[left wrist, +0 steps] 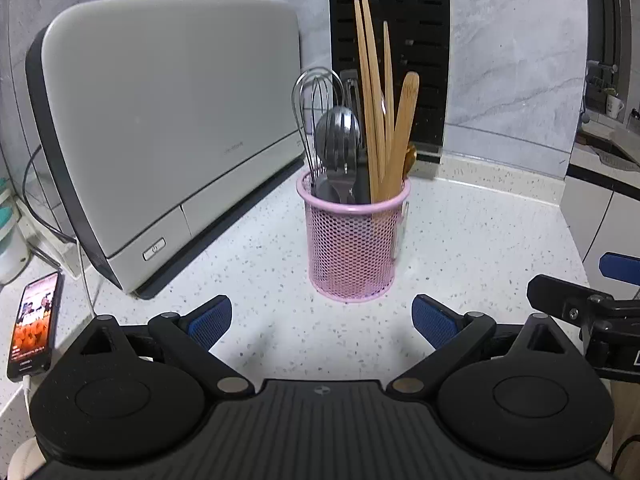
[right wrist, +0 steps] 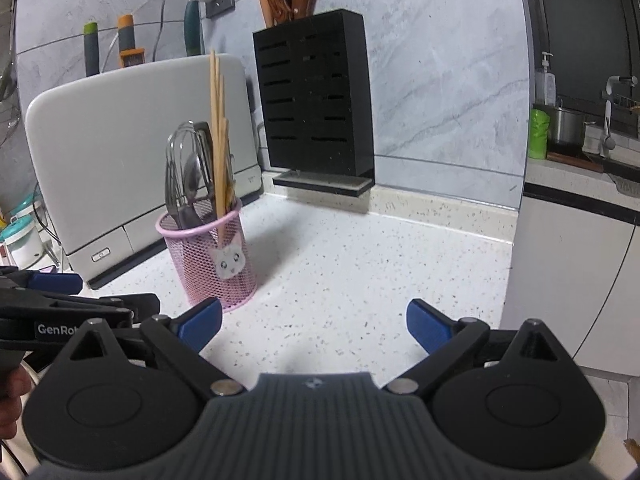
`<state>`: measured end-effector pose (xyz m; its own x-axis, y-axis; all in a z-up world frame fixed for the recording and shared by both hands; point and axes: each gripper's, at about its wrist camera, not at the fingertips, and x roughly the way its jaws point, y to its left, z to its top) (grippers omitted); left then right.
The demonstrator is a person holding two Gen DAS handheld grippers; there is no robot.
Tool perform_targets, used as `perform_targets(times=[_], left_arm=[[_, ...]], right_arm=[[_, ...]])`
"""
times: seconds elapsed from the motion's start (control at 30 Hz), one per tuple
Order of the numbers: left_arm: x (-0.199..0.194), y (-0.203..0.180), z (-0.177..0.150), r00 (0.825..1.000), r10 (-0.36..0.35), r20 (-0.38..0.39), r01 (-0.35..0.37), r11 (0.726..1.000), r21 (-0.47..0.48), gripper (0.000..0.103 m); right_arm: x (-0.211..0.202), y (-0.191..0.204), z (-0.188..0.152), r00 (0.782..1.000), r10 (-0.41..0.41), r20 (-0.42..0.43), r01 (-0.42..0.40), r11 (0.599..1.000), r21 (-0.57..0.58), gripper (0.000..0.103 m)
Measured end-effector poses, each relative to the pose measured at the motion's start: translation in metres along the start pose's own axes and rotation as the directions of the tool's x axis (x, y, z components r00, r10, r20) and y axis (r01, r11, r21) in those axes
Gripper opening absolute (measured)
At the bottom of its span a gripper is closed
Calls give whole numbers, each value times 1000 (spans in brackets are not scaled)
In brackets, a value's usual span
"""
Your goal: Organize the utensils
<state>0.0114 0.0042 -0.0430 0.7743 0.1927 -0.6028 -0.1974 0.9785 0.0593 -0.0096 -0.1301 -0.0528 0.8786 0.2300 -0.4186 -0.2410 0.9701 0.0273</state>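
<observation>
My left gripper [left wrist: 322, 320] stands wide, nothing between the blue pads [left wrist: 210, 320]; the pink mesh holder [left wrist: 352, 248] sits just ahead of it, centred. My right gripper [right wrist: 314, 326] is also spread wide and empty, with the holder ahead to its left. I see the speckled white countertop [right wrist: 360, 280], a grey appliance [left wrist: 168, 120] left of the holder, a black knife block [right wrist: 316, 100] against the marble wall. Chopsticks [left wrist: 370, 92], whisk [left wrist: 316, 108] and spoon [left wrist: 338, 136] stand near upright, handles down.
</observation>
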Motion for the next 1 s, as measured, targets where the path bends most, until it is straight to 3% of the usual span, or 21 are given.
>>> perform_targets(times=[1.0], left_arm=[[-4,0,1,1000,-1,7,1,1000,-13,103]], right_arm=[[-3,1,-4,1000,-8,16,8,1000,7,99]])
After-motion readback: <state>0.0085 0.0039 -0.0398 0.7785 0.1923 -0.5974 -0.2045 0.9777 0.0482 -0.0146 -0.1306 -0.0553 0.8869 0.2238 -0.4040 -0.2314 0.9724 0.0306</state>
